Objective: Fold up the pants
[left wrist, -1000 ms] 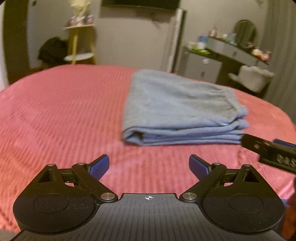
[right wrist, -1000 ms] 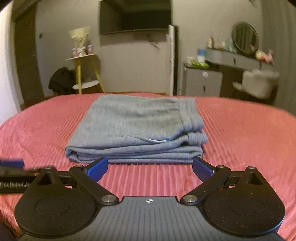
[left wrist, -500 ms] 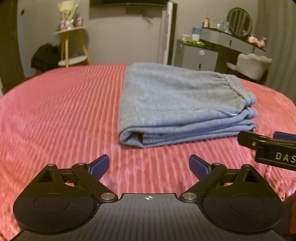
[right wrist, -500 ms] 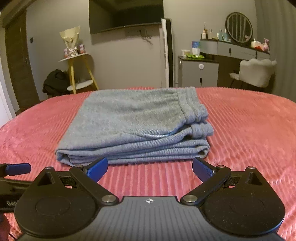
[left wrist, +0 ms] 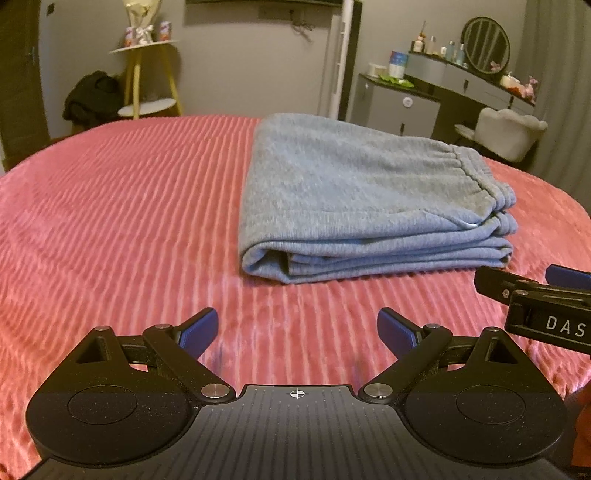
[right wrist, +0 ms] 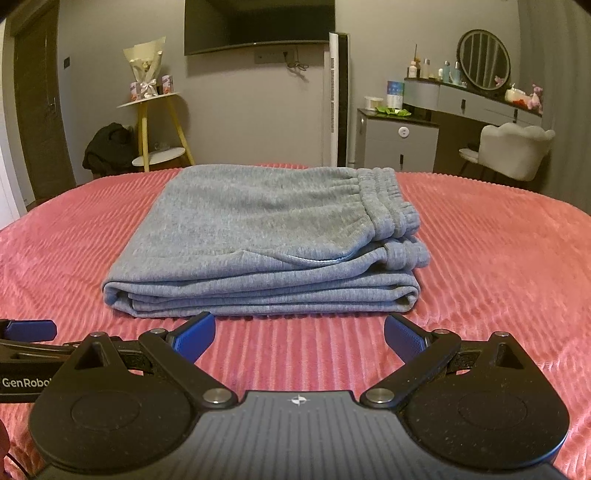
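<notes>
Folded grey knit sweatpants [right wrist: 266, 236] lie mid-bed on the ribbed pink bedspread [right wrist: 498, 258]. Left gripper [left wrist: 297, 328] and right gripper [right wrist: 299, 332] both spread, empty. Soft, limp, light (likely); pinch the stacked near edge.

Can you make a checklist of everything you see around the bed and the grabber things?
Surface: pink ribbed bedspread, smooth.
Job's things: grey pants folded in a neat stack, waistband on the right.
Clutter: nothing seen on the bed.
Grippers: left gripper open, empty; right gripper open, empty; both short of the pants.
Cables: nothing seen.
Surroundings: TV, yellow stand, dresser with mirror, white chair.
</notes>
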`<move>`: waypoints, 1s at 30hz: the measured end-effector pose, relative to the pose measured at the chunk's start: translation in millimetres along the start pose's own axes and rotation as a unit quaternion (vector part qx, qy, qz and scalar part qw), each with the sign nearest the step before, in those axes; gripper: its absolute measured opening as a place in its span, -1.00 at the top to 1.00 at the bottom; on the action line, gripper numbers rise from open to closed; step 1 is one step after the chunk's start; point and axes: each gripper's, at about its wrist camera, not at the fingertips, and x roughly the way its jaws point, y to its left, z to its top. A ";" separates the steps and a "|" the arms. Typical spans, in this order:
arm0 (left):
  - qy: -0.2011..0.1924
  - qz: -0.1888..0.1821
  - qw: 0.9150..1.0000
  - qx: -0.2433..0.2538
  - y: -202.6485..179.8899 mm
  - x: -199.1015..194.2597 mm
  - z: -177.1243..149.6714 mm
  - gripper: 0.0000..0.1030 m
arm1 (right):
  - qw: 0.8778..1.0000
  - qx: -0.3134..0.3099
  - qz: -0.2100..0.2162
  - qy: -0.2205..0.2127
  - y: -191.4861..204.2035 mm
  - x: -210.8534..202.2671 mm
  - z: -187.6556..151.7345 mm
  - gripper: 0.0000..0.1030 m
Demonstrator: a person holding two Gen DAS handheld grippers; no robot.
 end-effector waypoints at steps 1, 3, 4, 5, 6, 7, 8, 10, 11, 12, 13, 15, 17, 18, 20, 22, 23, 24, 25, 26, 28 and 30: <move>0.000 0.000 1.000 0.000 0.3 0.1 -0.1 -0.88 | 1.000 0.002 0.000 0.000 -0.8 -0.1 0.2 -0.91; 0.001 0.002 1.000 -0.001 0.7 -0.1 -0.6 -0.88 | 1.000 0.007 0.000 0.001 -2.9 -0.3 0.5 -0.91; 0.002 0.002 1.000 -0.002 1.1 -0.2 -0.7 -0.88 | 1.000 0.010 0.000 0.002 -3.6 -0.2 0.5 -0.91; 0.002 0.002 1.000 -0.003 1.4 -0.3 -0.8 -0.88 | 1.000 0.013 -0.001 0.002 -4.5 -0.4 0.5 -0.91; 0.002 0.001 1.000 -0.004 1.8 -0.4 -0.8 -0.88 | 1.000 0.014 -0.001 0.002 -5.1 -0.7 0.5 -0.91; 0.002 0.001 1.000 -0.004 1.8 -0.5 -0.9 -0.88 | 1.000 0.016 -0.001 0.001 -5.2 -1.1 0.2 -0.91; 0.002 0.001 1.000 -0.003 1.7 -0.4 -0.9 -0.88 | 1.000 0.016 -0.001 0.001 -5.1 -1.5 0.1 -0.91; 0.004 0.002 1.000 -0.002 1.3 0.0 -1.1 -0.88 | 1.000 0.015 -0.001 0.001 -4.9 -1.6 0.0 -0.91; 0.004 0.002 1.000 -0.001 1.2 0.3 -0.8 -0.88 | 1.000 0.014 -0.001 0.001 -4.7 -1.7 -0.2 -0.91; 0.004 0.002 1.000 -0.001 1.0 0.5 -1.0 -0.88 | 1.000 0.013 -0.002 0.001 -4.5 -1.7 -0.2 -0.91; 0.004 0.002 1.000 -0.001 0.8 0.6 -1.1 -0.88 | 1.000 0.012 -0.002 0.001 -4.2 -1.8 -0.1 -0.91; 0.005 0.002 1.000 -0.001 1.0 0.8 -1.1 -0.88 | 1.000 0.011 -0.002 0.001 -4.1 -2.1 -0.1 -0.91; 0.005 0.001 1.000 -0.001 1.2 0.9 -1.0 -0.88 | 1.000 0.012 -0.002 0.002 -4.4 -1.5 -0.1 -0.91; 0.005 0.001 1.000 -0.002 1.3 1.3 -1.0 -0.88 | 1.000 0.012 -0.002 0.002 -4.7 -1.1 -0.1 -0.91; 0.006 0.001 1.000 -0.003 1.2 1.5 -1.2 -0.88 | 1.000 0.013 -0.002 0.003 -5.0 -0.7 0.1 -0.91; 0.006 0.001 1.000 -0.004 1.3 1.5 -1.1 -0.88 | 1.000 0.014 -0.002 0.003 -5.0 -0.6 0.1 -0.91; 0.005 0.000 1.000 -0.004 1.2 1.2 -1.3 -0.88 | 1.000 0.014 -0.002 0.003 -4.9 -0.6 0.1 -0.91; 0.005 -0.001 1.000 -0.005 1.2 0.8 -1.5 -0.88 | 1.000 0.014 -0.002 0.003 -4.9 -0.6 0.1 -0.91; 0.005 -0.002 1.000 -0.005 1.2 0.6 -1.6 -0.88 | 1.000 0.014 -0.001 0.003 -5.1 -0.5 0.1 -0.91; 0.004 -0.002 1.000 -0.005 1.2 0.5 -1.7 -0.88 | 1.000 0.014 -0.002 0.003 -5.0 -0.5 0.1 -0.91; 0.004 -0.002 1.000 -0.005 0.9 0.3 -1.8 -0.88 | 1.000 0.013 -0.002 0.002 -4.9 -0.8 0.1 -0.91; 0.005 -0.002 1.000 -0.006 0.8 0.2 -1.9 -0.88 | 1.000 0.013 -0.002 0.002 -4.9 -0.9 0.2 -0.91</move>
